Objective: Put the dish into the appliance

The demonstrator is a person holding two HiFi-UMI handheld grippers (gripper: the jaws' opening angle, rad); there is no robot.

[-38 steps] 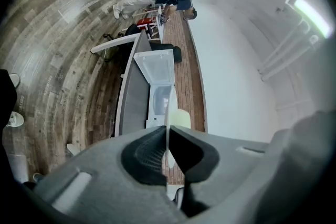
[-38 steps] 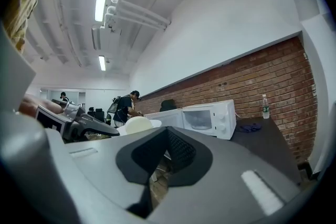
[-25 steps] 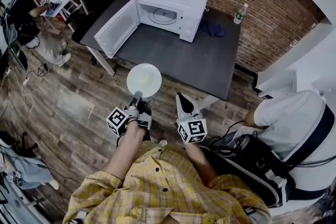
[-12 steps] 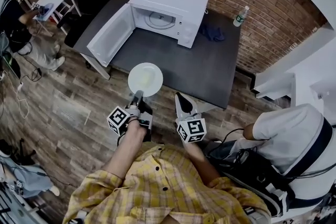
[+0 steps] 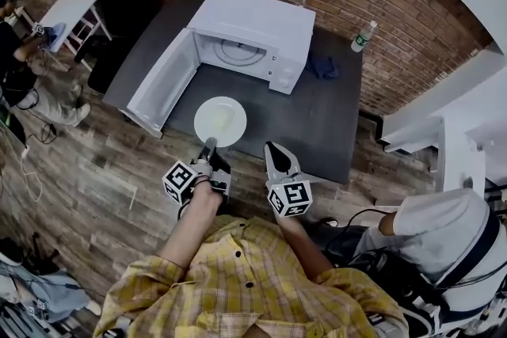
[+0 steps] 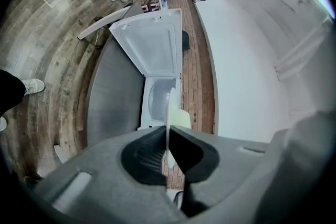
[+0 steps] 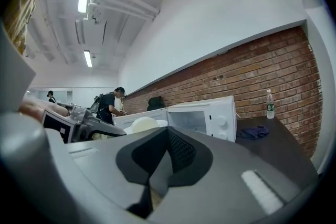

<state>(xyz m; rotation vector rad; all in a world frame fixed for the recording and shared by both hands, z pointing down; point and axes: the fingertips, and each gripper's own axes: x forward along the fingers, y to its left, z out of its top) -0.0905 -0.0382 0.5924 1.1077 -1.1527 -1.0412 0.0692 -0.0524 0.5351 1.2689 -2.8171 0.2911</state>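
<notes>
The dark table (image 5: 321, 111) carries the white microwave (image 5: 257, 16), whose door (image 5: 158, 83) stands open to the left. The dish (image 5: 220, 121) hangs over the table, just in front of the open cavity and not yet inside. The left gripper (image 5: 207, 145) pinches it at 1 place on the rim only. The right gripper (image 5: 274, 150) is closed and empty. I think such a thin hold may let the dish tip, slip, or knock the door.

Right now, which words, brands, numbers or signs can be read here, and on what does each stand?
No text can be read.
Label of clear plastic bottle: too small.
White microwave oven: no legible print.
Left marker cube, right marker cube: black-and-white square patterns, no letters.
</notes>
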